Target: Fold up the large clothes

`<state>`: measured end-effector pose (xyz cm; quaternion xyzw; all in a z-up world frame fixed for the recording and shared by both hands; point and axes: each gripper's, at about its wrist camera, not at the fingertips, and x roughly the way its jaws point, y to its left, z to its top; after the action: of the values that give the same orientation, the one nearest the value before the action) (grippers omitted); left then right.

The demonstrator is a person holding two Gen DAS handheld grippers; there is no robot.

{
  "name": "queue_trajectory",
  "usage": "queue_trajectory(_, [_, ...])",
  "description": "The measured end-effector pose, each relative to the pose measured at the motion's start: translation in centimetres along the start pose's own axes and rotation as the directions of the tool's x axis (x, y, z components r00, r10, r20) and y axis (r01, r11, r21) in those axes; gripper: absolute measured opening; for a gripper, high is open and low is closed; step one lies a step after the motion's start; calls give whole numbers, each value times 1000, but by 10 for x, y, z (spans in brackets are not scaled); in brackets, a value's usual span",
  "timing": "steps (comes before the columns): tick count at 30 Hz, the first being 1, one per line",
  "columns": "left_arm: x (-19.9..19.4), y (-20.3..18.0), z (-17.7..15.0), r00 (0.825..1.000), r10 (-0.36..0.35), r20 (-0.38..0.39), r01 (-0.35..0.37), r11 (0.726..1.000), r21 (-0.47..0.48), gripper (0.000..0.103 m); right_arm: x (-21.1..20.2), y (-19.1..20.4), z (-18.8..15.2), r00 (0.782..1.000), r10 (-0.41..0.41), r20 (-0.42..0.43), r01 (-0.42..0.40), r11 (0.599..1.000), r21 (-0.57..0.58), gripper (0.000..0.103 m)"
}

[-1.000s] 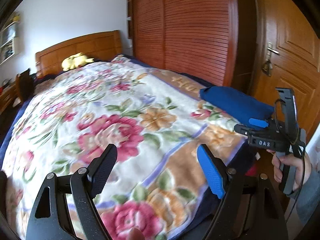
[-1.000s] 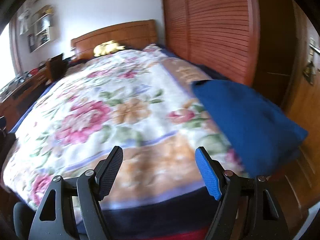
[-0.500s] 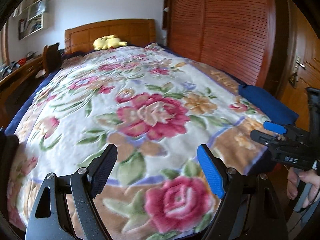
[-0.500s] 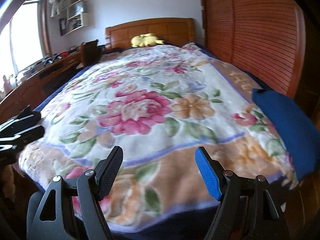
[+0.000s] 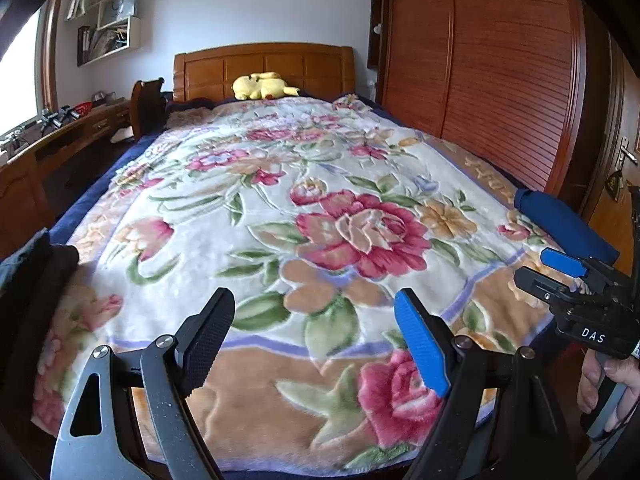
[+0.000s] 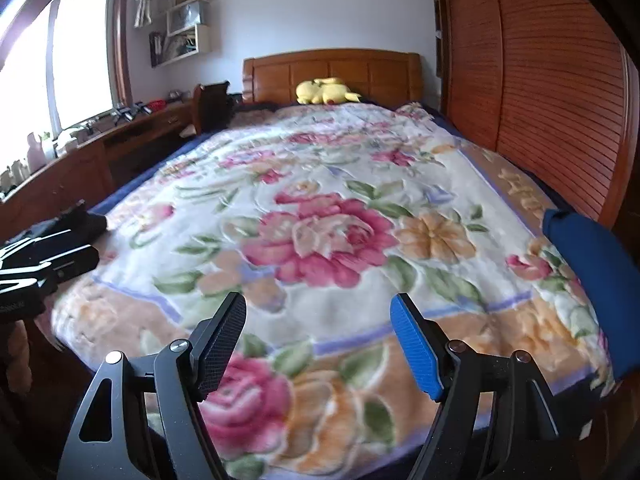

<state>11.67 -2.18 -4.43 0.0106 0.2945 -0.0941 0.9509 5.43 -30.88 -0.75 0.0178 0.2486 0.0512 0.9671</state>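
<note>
A folded blue garment (image 5: 560, 224) lies at the bed's right front corner; it also shows in the right wrist view (image 6: 596, 276). A dark garment (image 5: 36, 272) lies at the left front corner, also in the right wrist view (image 6: 76, 224). My left gripper (image 5: 316, 336) is open and empty above the foot of the floral blanket (image 5: 320, 184). My right gripper (image 6: 320, 340) is open and empty too, right of the left one, seen in the left wrist view (image 5: 560, 272). The left gripper shows at the left edge of the right wrist view (image 6: 44, 264).
A yellow plush toy (image 5: 264, 86) lies by the wooden headboard (image 5: 264, 64). A slatted wardrobe (image 5: 480, 60) stands right of the bed, a door (image 5: 616, 168) beyond it. A desk (image 6: 100, 140) with small items and a chair (image 5: 148, 104) stand on the left under a window.
Both grippers have swung left from the blue garment towards the middle of the bed's foot. The dark garment at the left corner has come into view. Both stay open.
</note>
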Motion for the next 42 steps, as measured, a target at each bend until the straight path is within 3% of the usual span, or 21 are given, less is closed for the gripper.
queue_trajectory(6, [-36,6,11,998,2,67,-1,1000,-7,83,-30,12,11,996,20,85,-19,1000,-13,76])
queue_trajectory(21, [-110,5,19,982,43,185,-42,999,-9,83,-91,15,-4,975,52,215,-50,999,-12,79])
queue_trajectory(25, [-117,7,14,977,80,195,-80,997,-8,83,-95,15,-11,970,33,242,-32,999,-8,83])
queue_trajectory(42, [-117,9,3,980,77,184,-73,997,-29,83,-95,17,-15,971,27,237,-29,1000,4,83])
